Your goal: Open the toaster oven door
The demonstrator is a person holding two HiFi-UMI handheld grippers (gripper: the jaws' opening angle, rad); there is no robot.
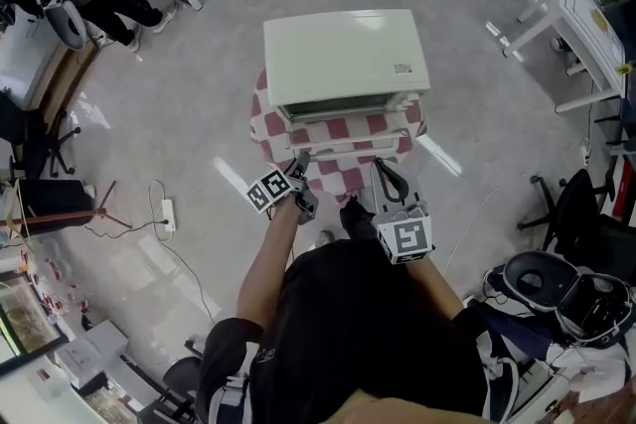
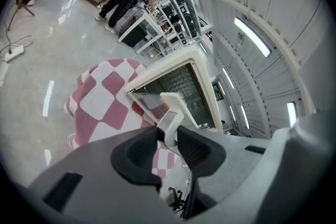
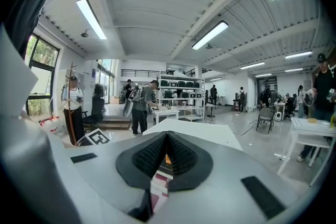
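One toaster oven (image 1: 343, 55) stands on a small desk hidden under a red and white checked cloth (image 1: 333, 176), directly in front of the person. Its glass door (image 2: 149, 101) seems already tilted partway out from the front frame. The left tongs (image 2: 168, 136) are closed on the white door handle (image 2: 170, 112), which fills the gap between the two dark pads. The right tongs (image 3: 167, 152) are pressed together with nothing between them, and they float just before the cloth edge, apart from the oven. I judge that the main risk is a slip: the pads appear to hold the handle near its bent end piece, not at the middle, so a pull at a wrong angle can let the smooth plastic slide out, and the door can then snap back or fall down hard. A second risk is that the whole oven moves forward on the loose cloth, because nothing holds its body while the handle is pulled. If the cloth drags, the oven can come close to the desk edge. By count I see one oven, one door, one handle, one cloth and two tongs.
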